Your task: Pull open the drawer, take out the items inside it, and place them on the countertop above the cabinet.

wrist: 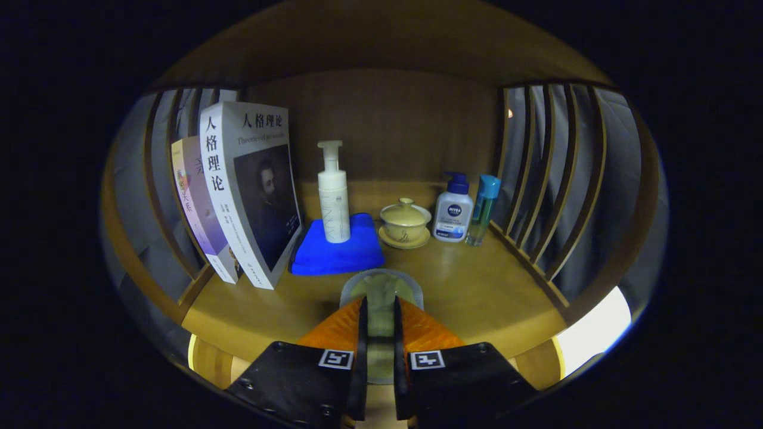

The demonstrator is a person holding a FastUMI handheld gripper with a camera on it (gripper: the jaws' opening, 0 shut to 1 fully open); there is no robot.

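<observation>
Glass cup (381,289), clear and round-rimmed w/ a pale greenish tint, sits pinched between the fingers of the tool (380,310); fingers narrow, both pressing its sides, cup poking out just ahead of the tips. It hangs just above the front of the wooden tabletop (477,286), smooth, yellow-brown; can't tell if the base touches. Beyond the cup lies a blue cloth (340,253), soft, folded flat into a rough square, w/ a tall white pump bottle (333,199) standing upright on it, cylindrical, matte plastic. Right of the cloth: a cream ceramic lidded bowl (405,221) on its saucer, rounded, glossy, knob on top. Next right, a squat white pump bottle w/ dark blue cap (453,211), then a slim clear-green bottle w/ teal cap (483,208), touching or nearly so. Left of the cloth, two paperback books (238,190) stand leaning against a slatted wooden side; the front one thick, white spine, dark portrait cover. Matching curved slats (548,179) on the right, plain wood back panel behind.
</observation>
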